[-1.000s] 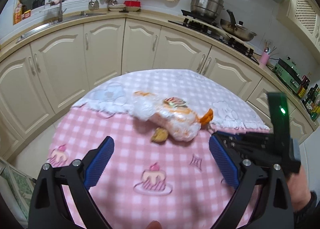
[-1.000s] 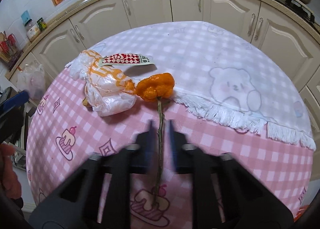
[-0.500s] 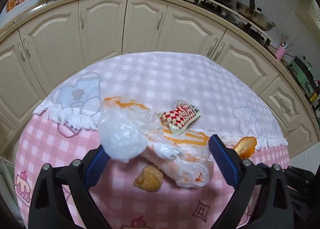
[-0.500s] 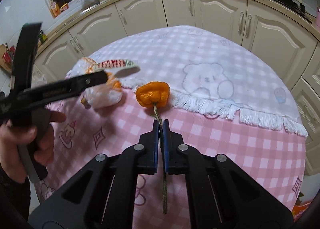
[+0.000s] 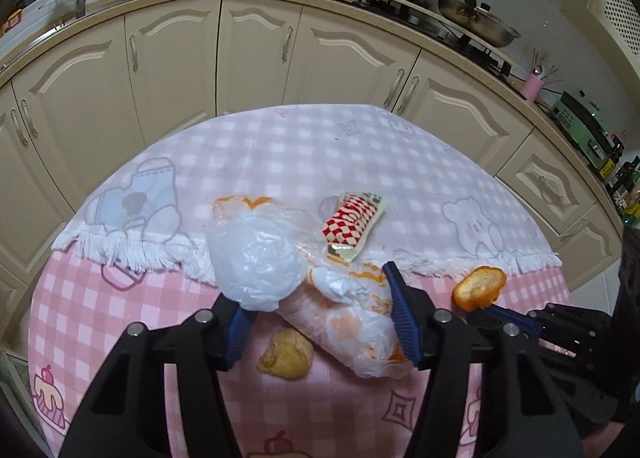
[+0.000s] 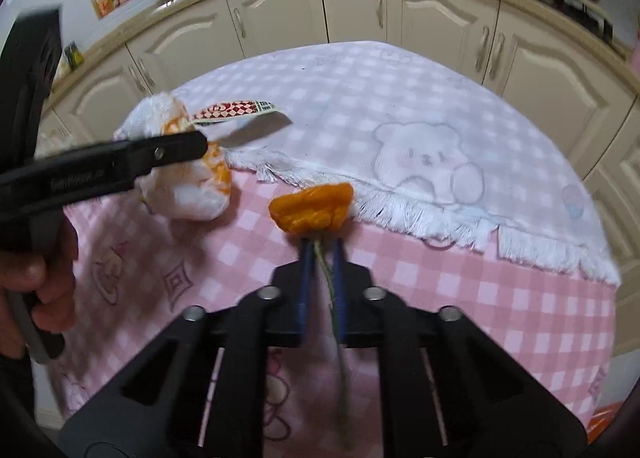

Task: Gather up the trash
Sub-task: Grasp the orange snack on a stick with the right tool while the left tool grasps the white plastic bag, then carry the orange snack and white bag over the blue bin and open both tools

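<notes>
A crumpled white and orange plastic bag [image 5: 344, 318] lies on the pink checked tablecloth [image 5: 120, 322]. My left gripper [image 5: 320, 316] straddles it, jaws closing, with a blue pad touching each side. The bag [image 6: 192, 194] also shows in the right wrist view, behind a left finger [image 6: 160, 154]. An orange flower head [image 6: 312, 210] sits just past my right gripper [image 6: 322, 248], which is shut on its thin green stem [image 6: 332, 298]. In the left wrist view, the flower [image 5: 478, 292] and right gripper [image 5: 512, 322] are at the right.
A red and white checked wrapper [image 5: 354, 224] lies just beyond the bag on a white fringed cloth [image 5: 320, 154]. A brown food scrap [image 5: 286, 354] sits in front of the bag. A hand [image 6: 36, 282] holds the left gripper. Cream cabinets [image 5: 256, 58] curve behind the table.
My left gripper came forward and down over the plastic bag, and its jaws narrowed from wide open to the bag's sides. The right gripper closed on the stem and has kept it.
</notes>
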Action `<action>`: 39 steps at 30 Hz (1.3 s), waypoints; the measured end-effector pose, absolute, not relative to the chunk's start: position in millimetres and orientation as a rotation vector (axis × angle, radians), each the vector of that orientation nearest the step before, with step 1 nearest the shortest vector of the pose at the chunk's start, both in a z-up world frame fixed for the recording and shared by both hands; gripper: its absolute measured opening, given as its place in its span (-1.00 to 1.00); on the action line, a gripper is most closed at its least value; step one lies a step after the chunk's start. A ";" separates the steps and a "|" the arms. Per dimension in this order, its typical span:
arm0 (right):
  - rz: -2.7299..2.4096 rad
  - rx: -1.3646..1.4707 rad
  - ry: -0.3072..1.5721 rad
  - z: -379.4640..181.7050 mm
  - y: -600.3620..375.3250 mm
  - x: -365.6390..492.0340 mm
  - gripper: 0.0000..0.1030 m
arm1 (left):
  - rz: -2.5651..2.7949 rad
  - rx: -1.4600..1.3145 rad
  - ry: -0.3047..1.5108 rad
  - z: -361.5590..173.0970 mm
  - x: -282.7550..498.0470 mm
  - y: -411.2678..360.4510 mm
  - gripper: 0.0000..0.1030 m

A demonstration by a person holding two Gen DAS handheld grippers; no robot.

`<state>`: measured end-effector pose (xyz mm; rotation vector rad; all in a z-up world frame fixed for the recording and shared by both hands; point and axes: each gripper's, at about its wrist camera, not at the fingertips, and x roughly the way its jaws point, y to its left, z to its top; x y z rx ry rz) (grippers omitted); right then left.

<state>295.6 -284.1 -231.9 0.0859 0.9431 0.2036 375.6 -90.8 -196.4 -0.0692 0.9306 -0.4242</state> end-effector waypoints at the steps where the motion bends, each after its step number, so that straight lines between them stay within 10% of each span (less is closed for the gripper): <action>1: 0.202 0.080 0.931 -229.7 -284.4 291.4 -0.89 | -0.428 -0.060 0.922 -194.1 371.8 -89.6 0.13; 19: 0.198 0.261 0.743 -171.3 -336.7 208.4 -0.89 | -0.536 -0.027 0.699 -116.6 271.0 -78.5 0.13; 39: -0.353 0.542 0.676 -207.8 -568.5 -10.8 -0.89 | -1.075 0.258 0.775 -153.3 135.8 -327.1 0.14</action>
